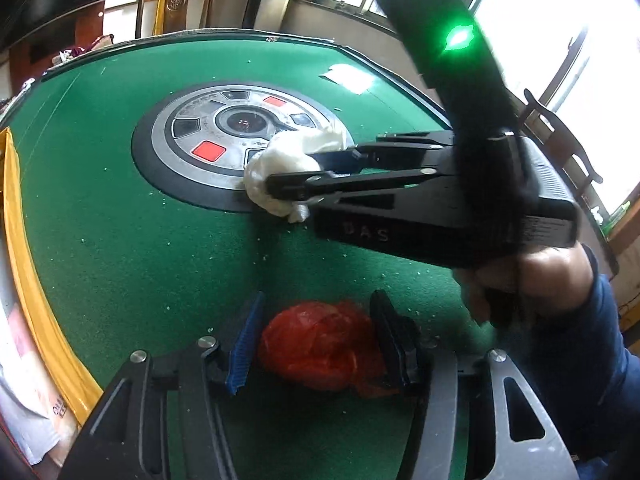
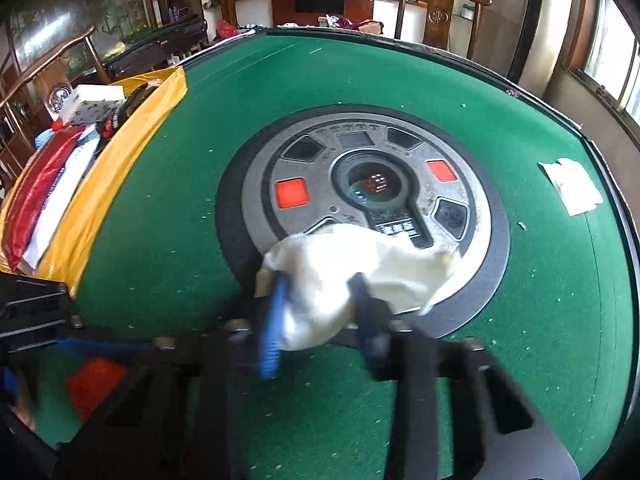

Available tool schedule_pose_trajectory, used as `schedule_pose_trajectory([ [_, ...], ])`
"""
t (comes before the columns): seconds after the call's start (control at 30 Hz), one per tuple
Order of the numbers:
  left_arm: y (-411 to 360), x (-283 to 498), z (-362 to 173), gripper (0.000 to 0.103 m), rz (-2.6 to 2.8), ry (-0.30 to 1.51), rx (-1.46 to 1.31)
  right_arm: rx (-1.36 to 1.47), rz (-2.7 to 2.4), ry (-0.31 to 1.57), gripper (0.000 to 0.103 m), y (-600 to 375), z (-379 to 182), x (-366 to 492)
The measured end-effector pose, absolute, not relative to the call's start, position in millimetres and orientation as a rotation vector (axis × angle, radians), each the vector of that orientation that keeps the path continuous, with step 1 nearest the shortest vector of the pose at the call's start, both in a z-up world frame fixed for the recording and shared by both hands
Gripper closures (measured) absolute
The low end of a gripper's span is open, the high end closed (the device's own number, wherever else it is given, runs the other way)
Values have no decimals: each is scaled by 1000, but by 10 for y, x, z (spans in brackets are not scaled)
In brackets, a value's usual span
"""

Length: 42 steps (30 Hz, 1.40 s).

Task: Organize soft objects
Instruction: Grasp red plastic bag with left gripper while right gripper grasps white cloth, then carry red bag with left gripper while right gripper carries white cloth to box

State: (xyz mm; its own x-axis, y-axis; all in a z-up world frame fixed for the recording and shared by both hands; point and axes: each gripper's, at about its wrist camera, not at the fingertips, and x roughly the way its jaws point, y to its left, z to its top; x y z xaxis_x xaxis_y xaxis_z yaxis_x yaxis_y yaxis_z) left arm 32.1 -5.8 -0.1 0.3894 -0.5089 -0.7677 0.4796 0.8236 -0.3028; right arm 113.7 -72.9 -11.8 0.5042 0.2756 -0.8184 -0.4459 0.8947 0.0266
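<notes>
A crumpled red plastic bag (image 1: 320, 350) lies on the green felt between the fingers of my left gripper (image 1: 318, 305). The jaws stand a little wider than the bag, with the blue pad (image 1: 244, 344) just clear of it. Farther out, a crumpled white bag (image 1: 288, 160) rests on the edge of the round centre panel (image 1: 192, 120). My right gripper (image 1: 294, 170) reaches in from the right and is shut on it. In the right wrist view the white bag (image 2: 360, 264) bulges between the fingers of the right gripper (image 2: 319, 286). The red bag (image 2: 94, 384) shows blurred at lower left.
A yellow box (image 2: 120, 152) with several packed items stands along the table's left side. A white paper slip (image 2: 572, 188) lies near the right rim. A hand (image 1: 532, 280) holds the right gripper. Wooden chairs stand beyond the table edge (image 2: 400, 42).
</notes>
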Motion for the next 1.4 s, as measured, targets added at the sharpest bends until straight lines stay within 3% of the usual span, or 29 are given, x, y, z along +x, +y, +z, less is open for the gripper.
schedule_pose_trajectory([
  [0.13, -102, 287, -38, 49, -620, 977, -3, -131, 448, 939, 85, -773, -44, 1113],
  [0.2, -119, 267, -40, 57, -609, 964, 8, -101, 453, 919, 85, -803, 19, 1102],
  [1.4, 813, 284, 648, 58, -455, 671, -216, 125, 623, 739, 85, -515, 492, 684],
])
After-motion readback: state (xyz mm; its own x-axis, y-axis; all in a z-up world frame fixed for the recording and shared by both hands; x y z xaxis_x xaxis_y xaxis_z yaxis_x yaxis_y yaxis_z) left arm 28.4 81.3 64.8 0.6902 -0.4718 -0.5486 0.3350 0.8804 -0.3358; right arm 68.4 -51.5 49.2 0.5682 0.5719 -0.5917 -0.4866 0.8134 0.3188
